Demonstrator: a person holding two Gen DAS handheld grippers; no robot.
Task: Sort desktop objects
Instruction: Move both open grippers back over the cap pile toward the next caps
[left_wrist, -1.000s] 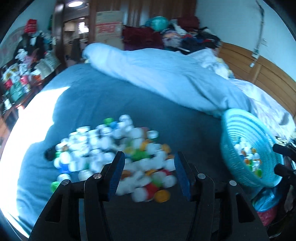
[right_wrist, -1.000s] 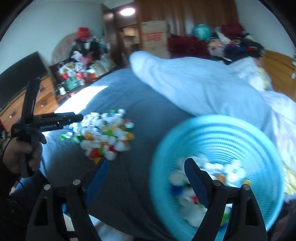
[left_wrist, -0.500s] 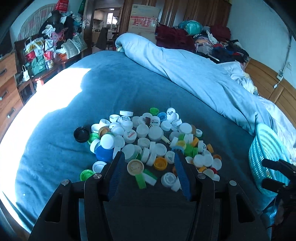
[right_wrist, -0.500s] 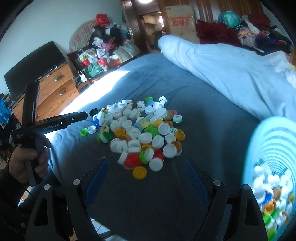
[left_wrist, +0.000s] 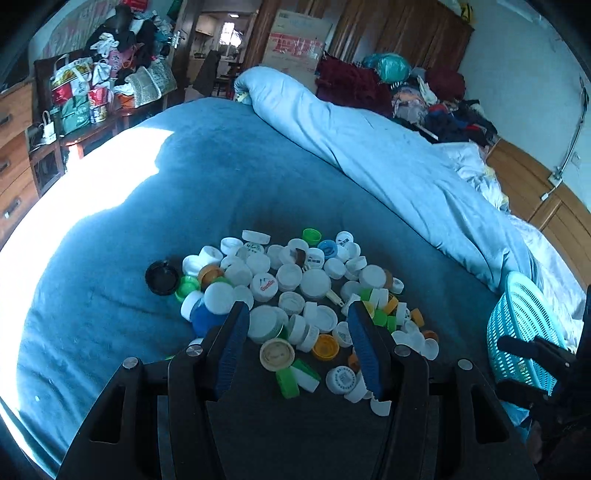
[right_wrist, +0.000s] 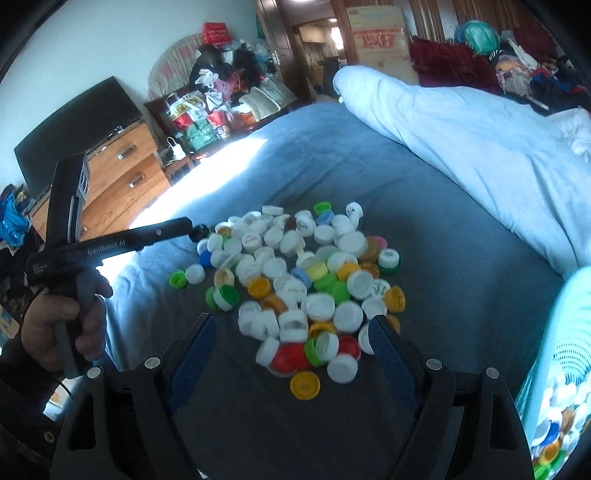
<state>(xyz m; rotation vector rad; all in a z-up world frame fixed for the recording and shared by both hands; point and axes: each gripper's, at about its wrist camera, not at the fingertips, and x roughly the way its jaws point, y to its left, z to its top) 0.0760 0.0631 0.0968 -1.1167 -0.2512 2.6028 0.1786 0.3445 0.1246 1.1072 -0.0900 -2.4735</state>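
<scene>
From the left wrist view, the left tongs (left_wrist: 297, 345) hang spread and empty over the near edge of the pile of bottle caps (left_wrist: 295, 291) on the blue bed (left_wrist: 110, 295); a second ago they sat farther back, and they have since come in low over the caps, a cream cap (left_wrist: 277, 354) now lying right between the fingers. The turquoise basket (left_wrist: 524, 325) stands well off to the right. From the right wrist view, the right tongs (right_wrist: 293, 338) have swung off that basket (right_wrist: 561, 350), now at the frame's edge with caps inside, and hover wide apart, holding nothing, above a red cap (right_wrist: 288, 356). Looks like a drop is done and both are lining up fresh picks.
</scene>
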